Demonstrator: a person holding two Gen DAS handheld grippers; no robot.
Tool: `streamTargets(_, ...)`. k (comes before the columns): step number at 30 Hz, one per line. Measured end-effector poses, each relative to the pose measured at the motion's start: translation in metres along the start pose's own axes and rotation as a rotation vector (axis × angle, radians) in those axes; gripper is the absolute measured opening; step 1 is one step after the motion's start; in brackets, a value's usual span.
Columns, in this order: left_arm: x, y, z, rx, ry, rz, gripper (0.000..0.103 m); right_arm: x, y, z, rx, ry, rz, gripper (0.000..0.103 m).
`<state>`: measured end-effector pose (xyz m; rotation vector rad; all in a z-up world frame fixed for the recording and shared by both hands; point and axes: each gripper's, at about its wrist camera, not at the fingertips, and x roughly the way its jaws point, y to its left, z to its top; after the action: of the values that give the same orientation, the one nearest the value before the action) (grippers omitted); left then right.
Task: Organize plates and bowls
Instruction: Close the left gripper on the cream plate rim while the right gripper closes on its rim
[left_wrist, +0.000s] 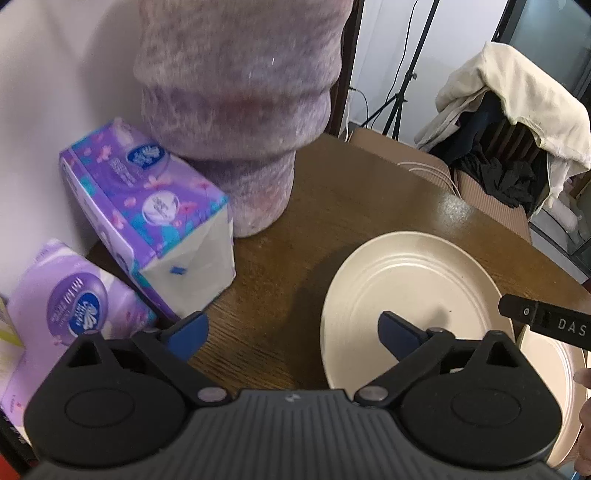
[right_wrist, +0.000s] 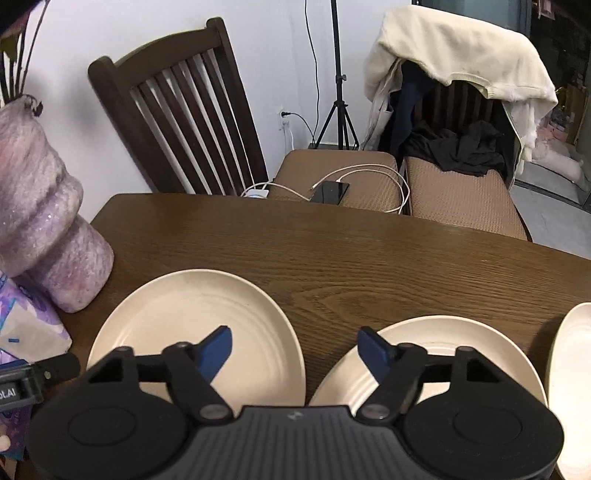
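Observation:
On the brown wooden table (right_wrist: 351, 251) lie two cream plates side by side, a left plate (right_wrist: 192, 306) and a middle plate (right_wrist: 461, 332). A third cream dish (right_wrist: 572, 369) shows at the right edge. My right gripper (right_wrist: 295, 349) is open just above them: one blue finger over the left plate, the other over the middle plate, bare table between. My left gripper (left_wrist: 291, 332) is open wide. Its right finger hangs over the left plate (left_wrist: 406, 273), its left finger over bare wood, so the plate's near-left rim lies between the jaws. Neither gripper holds anything.
A fuzzy purple vase (left_wrist: 240, 110) and two purple tissue packs (left_wrist: 147, 206) crowd the table's left corner. Beyond the far edge stand a dark wooden chair (right_wrist: 177, 110), cushioned seats with a phone and cables (right_wrist: 330, 192), a tripod (right_wrist: 338, 110) and a chair draped in clothes (right_wrist: 461, 74).

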<state>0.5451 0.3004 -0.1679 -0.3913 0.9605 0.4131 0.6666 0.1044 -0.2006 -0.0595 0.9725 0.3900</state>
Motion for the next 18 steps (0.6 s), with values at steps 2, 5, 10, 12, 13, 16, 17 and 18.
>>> streamTargets(2,0.004,0.002,-0.001,-0.008,0.014,-0.007,0.094,0.004,0.002,0.001,-0.003,0.010,-0.011,0.066)
streamTargets(5,0.011,0.006,-0.003,-0.018,0.022,-0.012,0.093,0.011,0.002,0.000,-0.009,0.021,-0.033,0.066)
streamTargets(10,0.024,0.010,-0.006,-0.033,0.059,-0.034,0.080,0.017,-0.001,-0.001,-0.010,0.017,-0.045,0.064)
streamTargets(12,0.027,0.011,-0.007,-0.033,0.065,-0.049,0.075,0.018,0.001,-0.001,-0.015,0.014,-0.039,0.060)
streamTargets(13,0.028,0.011,-0.007,-0.034,0.067,-0.053,0.075,0.018,0.001,-0.001,-0.018,0.014,-0.030,0.057)
streamTargets(16,0.032,0.011,-0.007,-0.035,0.075,-0.062,0.073,0.020,0.001,-0.002,-0.008,0.036,0.000,0.043)
streamTargets(17,0.033,0.010,-0.007,-0.036,0.079,-0.066,0.071,0.022,0.001,-0.003,-0.009,0.043,-0.007,0.042)
streamTargets(18,0.034,0.010,-0.008,-0.035,0.078,-0.070,0.070,0.023,0.000,-0.003,-0.009,0.048,-0.013,0.040)
